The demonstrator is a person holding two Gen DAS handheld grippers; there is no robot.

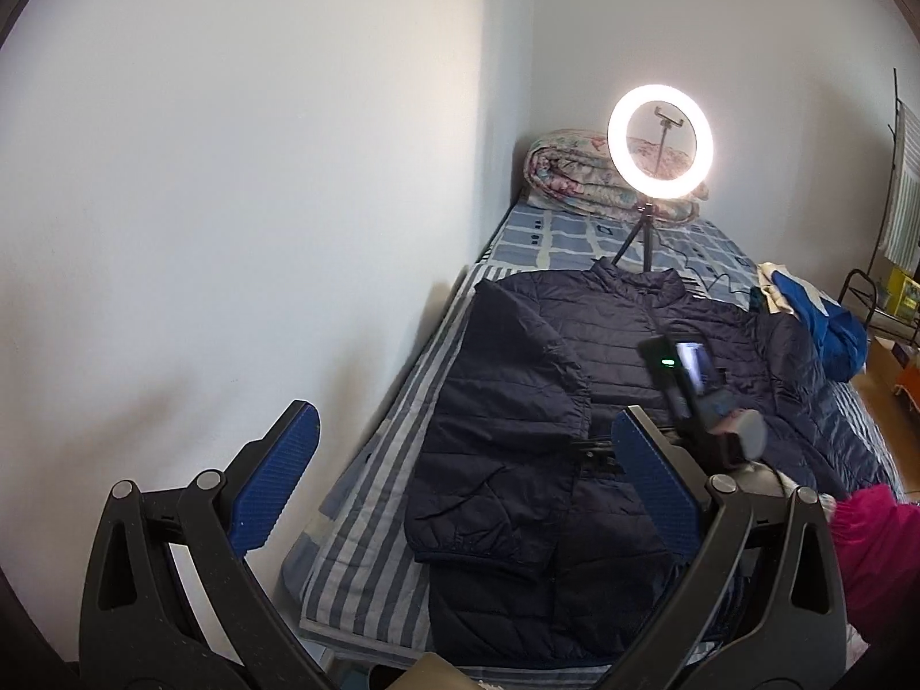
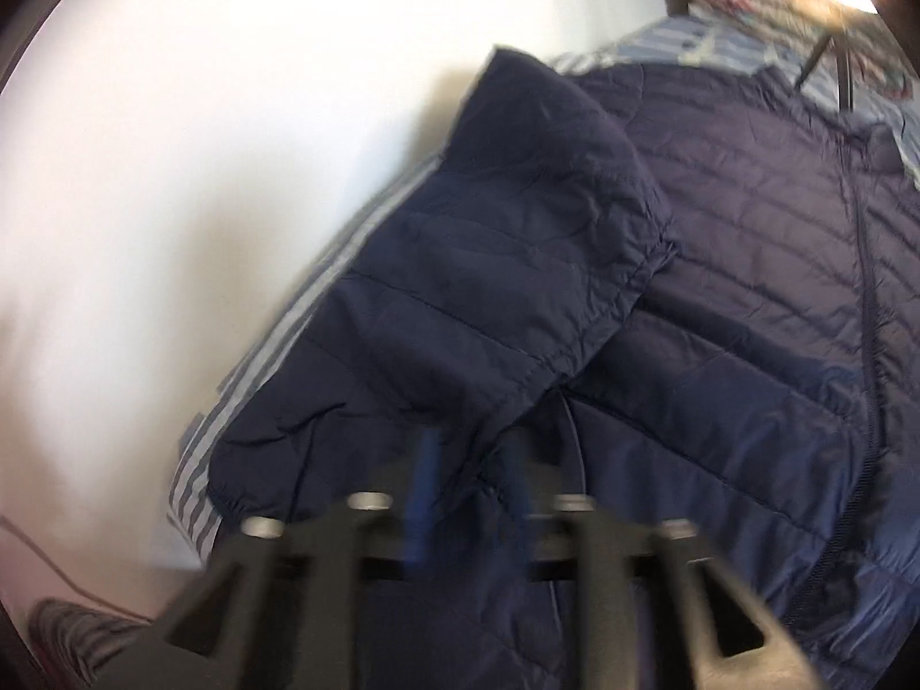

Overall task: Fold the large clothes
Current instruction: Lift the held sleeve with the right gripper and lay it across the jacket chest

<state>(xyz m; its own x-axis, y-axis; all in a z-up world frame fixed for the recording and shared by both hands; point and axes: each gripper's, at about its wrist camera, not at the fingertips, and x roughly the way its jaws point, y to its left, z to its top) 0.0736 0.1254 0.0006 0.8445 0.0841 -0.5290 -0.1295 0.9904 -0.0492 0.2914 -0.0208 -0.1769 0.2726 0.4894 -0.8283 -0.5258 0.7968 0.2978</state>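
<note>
The navy quilted jacket lies face up on the bed, collar toward the ring light and the rolled floral quilt at the far end. One sleeve is already folded across the chest, its cuff resting near the zip line; the other sleeve lies spread toward the open side of the bed, beside a blue garment.

My left hand-held gripper hangs above the hem end with its blue pads spread wide and nothing between them. My right hand-held gripper is blurred in its own view; its pads stand a narrow gap apart just above the folded cuff, and I see no cloth pinched between them.

I judge this jacket light and puffy, soft all through, with a slick shell that will slide on itself and on the striped bedcover. The padding will spring back, so folds may need pressing flat. The stitched edges look like the surest holds: the elastic cuff, the hem band, the collar, a shoulder seam. A pinch in mid-panel would probably gather only the outer layer and slip. For the spread sleeve I would take the cuff.
</note>
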